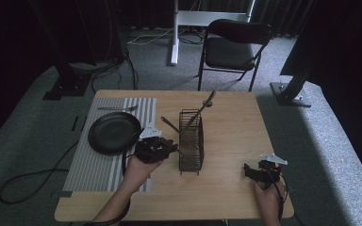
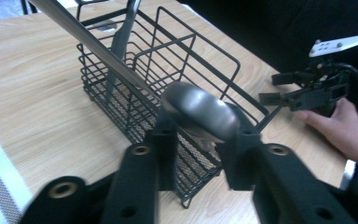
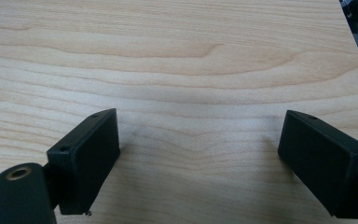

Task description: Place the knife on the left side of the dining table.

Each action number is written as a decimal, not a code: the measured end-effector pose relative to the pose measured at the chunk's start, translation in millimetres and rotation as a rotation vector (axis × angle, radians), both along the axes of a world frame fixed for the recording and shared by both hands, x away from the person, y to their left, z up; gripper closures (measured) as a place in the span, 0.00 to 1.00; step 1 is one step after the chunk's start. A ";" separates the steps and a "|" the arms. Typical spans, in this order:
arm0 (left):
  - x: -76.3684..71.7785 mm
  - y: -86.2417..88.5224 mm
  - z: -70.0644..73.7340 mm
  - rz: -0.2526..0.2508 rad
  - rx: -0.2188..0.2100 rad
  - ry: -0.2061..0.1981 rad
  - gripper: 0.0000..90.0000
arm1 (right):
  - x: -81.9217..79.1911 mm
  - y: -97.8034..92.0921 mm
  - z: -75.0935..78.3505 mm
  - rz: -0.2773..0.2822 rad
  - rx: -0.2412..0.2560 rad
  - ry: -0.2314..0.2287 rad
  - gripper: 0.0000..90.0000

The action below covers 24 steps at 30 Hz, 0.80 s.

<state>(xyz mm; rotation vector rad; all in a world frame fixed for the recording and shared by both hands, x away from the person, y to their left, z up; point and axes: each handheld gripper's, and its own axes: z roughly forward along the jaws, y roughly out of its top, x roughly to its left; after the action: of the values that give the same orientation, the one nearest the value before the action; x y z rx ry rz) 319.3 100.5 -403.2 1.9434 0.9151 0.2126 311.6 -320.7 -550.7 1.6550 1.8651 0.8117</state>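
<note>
Cutlery sorting appears to be the work in hand. The left hand-held gripper [image 2: 200, 154] has its jaws closed on the bowl of a metal spoon [image 2: 198, 114], whose long handle runs up and away from the jaws, slanting across the near corner of a black wire caddy [image 2: 168, 74]. Gripping the bowl end leaves the handle free and the piece easy to steer, which suggests the spoon is either being lowered into a compartment or drawn out of one; which of the two cannot be told. In the high view the left hand-held gripper [image 1: 153, 148] sits just beside the caddy [image 1: 191, 141], on the side away from the other hand, with the spoon's handle [image 1: 169, 125] poking out ahead of it. Another utensil [image 1: 202, 108] already stands in the caddy's far compartment, leaning out over the rim.

Behind the left hand-held gripper, away from the caddy, lies a striped placemat [image 1: 94, 165] carrying a black plate [image 1: 113, 133], with a fork [image 1: 118, 108] lying past the plate's far edge.

The right hand-held gripper [image 3: 200, 158] rests low over the bare wooden surface [image 3: 191, 56], jaws spread wide and holding nothing. In the high view it [image 1: 257, 172] sits well apart from the caddy, near the surface's front corner, probably parked there so it stays out of the way.
</note>
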 end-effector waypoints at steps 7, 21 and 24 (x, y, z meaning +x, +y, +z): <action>5.4 7.4 -5.1 -0.024 -0.100 0.059 0.87 | 0.0 0.1 0.0 0.000 0.001 0.000 0.13; -3.7 1.1 3.0 0.025 -0.080 0.013 0.90 | 0.0 0.0 -0.1 0.000 0.000 -0.001 0.13; -5.6 1.4 8.5 0.036 -0.088 -0.006 0.91 | 0.0 0.0 0.0 0.000 0.000 0.000 0.13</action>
<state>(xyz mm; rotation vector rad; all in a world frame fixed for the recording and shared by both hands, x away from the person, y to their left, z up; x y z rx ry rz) 313.8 102.0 -394.7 1.8461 0.9409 0.1953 311.6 -320.7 -550.8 1.6548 1.8651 0.8114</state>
